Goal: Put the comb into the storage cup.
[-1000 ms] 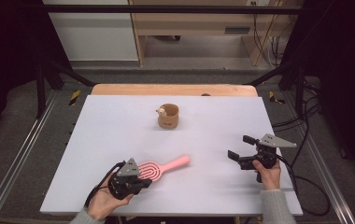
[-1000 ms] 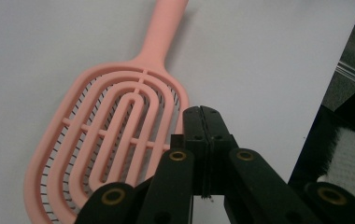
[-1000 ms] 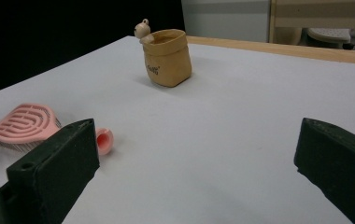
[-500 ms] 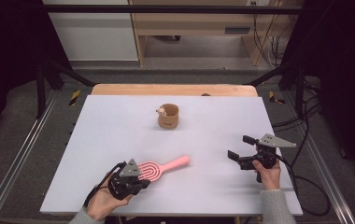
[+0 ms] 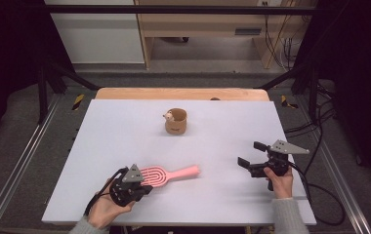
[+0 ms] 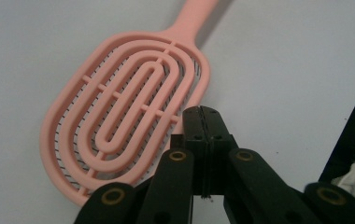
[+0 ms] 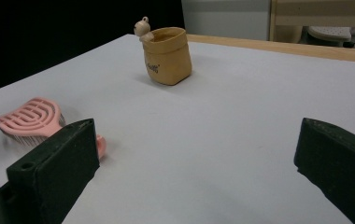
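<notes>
A pink vented hairbrush (image 5: pixel 164 174) lies flat on the white table (image 5: pixel 125 131), handle pointing right. My left gripper (image 5: pixel 145 187) sits at the brush's near left end. In the left gripper view its jaws are pressed together at the tip (image 6: pixel 202 116), right by the rim of the brush head (image 6: pixel 119 107), with nothing seen between them. My right gripper (image 5: pixel 249 157) rests open near the table's right side, well apart from the brush. Through its wide gap (image 7: pixel 194 140) I see the brush (image 7: pixel 31 116) at left and a tan cup (image 7: pixel 167 57) beyond.
The tan cup (image 5: pixel 176 123), with a small animal figure on its rim, stands upright at the table's middle back. A wooden strip (image 5: pixel 183 93) runs along the far edge. Cables trail off the right side (image 5: pixel 320 190).
</notes>
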`<state>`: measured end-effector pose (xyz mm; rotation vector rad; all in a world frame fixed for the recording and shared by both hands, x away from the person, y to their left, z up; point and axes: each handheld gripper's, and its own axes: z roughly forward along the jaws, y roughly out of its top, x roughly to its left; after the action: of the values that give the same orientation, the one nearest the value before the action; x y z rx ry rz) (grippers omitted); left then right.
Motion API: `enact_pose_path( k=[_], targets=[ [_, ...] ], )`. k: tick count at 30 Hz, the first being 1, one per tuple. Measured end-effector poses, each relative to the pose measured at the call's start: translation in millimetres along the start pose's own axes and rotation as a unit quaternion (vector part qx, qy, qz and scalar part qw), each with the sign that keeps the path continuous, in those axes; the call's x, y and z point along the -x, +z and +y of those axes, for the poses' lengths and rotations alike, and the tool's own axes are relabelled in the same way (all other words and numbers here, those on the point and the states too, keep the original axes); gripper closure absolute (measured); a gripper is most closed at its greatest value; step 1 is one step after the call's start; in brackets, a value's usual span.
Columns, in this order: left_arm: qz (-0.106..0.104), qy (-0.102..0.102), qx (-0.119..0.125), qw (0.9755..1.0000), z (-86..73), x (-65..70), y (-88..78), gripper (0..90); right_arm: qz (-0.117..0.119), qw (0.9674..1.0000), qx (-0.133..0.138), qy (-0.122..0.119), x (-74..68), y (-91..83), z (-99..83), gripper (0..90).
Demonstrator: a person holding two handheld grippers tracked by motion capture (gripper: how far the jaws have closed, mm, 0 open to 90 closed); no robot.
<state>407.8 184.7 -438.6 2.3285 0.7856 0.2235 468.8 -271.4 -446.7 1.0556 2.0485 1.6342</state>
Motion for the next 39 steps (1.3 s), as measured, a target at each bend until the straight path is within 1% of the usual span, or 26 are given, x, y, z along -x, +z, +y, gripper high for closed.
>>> enact_pose_path(
  k=[11, 15, 22, 26, 29, 39],
  targets=[
    [0.018, -0.012, 0.002, 0.9998, -2.3, -7.7, -1.8, 90.0, 0.000, 1.0000, -0.001, -0.001, 0.1, 0.3, -0.2, 0.7],
    [0.030, -0.019, 0.010, 0.9993, -3.5, -11.6, -1.5, 90.0, 0.000, 1.0000, -0.001, 0.000, 0.0, 0.3, -0.1, 0.6],
    [0.040, -0.028, 0.017, 0.9987, -5.1, -17.0, -0.3, 90.0, 0.000, 1.0000, -0.001, -0.002, 0.2, 0.5, -0.2, 0.6],
    [0.049, -0.032, 0.024, 0.9980, -5.8, -20.1, 1.1, 90.0, 0.000, 1.0000, -0.001, -0.001, 0.1, 0.8, -0.4, 0.6],
    [0.056, -0.039, 0.029, 0.9972, -6.4, -22.5, 2.1, 90.0, 0.000, 1.0000, -0.001, -0.001, 0.0, 0.8, -0.4, 0.6],
    [0.071, -0.048, 0.041, 0.9955, -6.4, -29.3, 7.9, 90.0, 0.000, 1.0000, -0.003, 0.000, -0.2, 1.1, -0.5, 0.6]
  ],
)
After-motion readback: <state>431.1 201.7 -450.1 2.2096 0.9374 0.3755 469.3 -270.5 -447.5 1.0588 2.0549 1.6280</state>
